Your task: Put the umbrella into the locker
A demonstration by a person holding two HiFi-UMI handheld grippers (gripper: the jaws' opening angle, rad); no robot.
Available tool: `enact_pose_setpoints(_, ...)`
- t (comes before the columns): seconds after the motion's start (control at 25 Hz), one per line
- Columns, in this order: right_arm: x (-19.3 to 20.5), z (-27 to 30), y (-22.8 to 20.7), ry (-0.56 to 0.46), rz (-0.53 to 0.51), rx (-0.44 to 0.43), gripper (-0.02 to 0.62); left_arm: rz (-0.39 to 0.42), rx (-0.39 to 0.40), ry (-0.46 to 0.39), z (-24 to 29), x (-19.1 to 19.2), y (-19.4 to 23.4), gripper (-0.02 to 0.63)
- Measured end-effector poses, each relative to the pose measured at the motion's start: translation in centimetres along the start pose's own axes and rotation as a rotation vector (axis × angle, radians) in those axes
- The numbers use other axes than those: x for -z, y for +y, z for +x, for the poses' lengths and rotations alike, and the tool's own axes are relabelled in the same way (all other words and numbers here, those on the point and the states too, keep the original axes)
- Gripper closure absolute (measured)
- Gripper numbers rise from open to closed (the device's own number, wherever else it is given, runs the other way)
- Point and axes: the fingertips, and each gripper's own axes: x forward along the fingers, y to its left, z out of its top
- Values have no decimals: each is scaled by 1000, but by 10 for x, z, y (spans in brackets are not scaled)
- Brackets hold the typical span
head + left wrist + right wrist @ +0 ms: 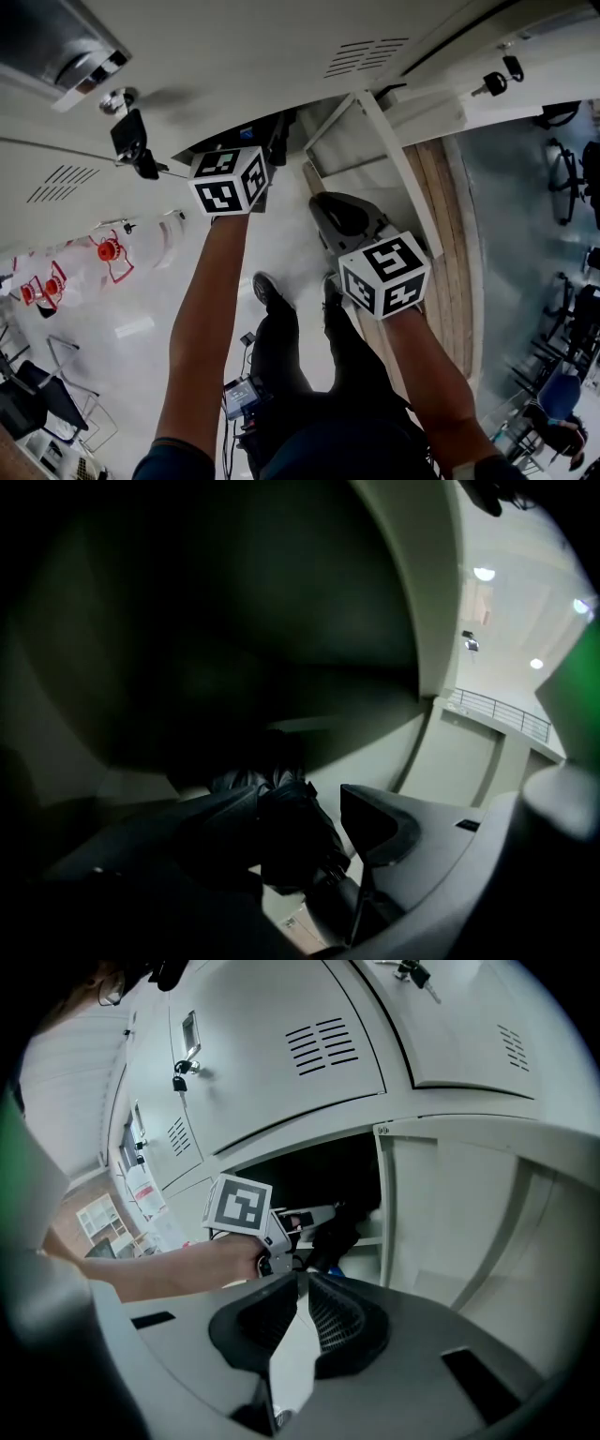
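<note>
Black trousers (309,375) and two bare forearms (202,319) fill the nearest part of the head view, above a pale glossy floor (141,328). A little farther out, the right claw (302,1281) is held outside the locker. Its ribbed pads are pressed together at the tips with nothing between them, and its marker cube (384,274) sits just over the hand. Beyond it, the left claw (300,799) reaches into the open compartment. Its own view shows the jaws narrowed onto the folded black umbrella (286,841), which lies between them and runs out past the tips into the dark. In the right gripper view the umbrella shows as a dark bundle at the mouth of the compartment, just in front of a pale inner shelf (367,1239). The locker (379,1185) is off-white metal. Its door (469,1213) stands swung open on the right side of the opening, near the right claw. The interior behind the umbrella is too dark to make out. Farthest off, closed doors with louvred vents (323,1044) surround the open compartment, and keys (178,1082) hang from one of the locks.
</note>
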Motion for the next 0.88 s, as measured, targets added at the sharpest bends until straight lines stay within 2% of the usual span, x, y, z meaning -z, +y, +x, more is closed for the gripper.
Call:
enact_pose_setpoints(0.24, -12, -15, 6, -20, -15, -8, 546, 77, 25, 20, -26, 1, -25, 325)
enact_pose_setpoints(0.48, -30, -42, 20, -53, -42, -26, 546, 111, 25, 39, -63, -3, -45, 325)
enact_pose_setpoints(0.88, -81, -119, 57, -149, -106, -73, 546, 173, 73, -17, -162, -54, -123, 325)
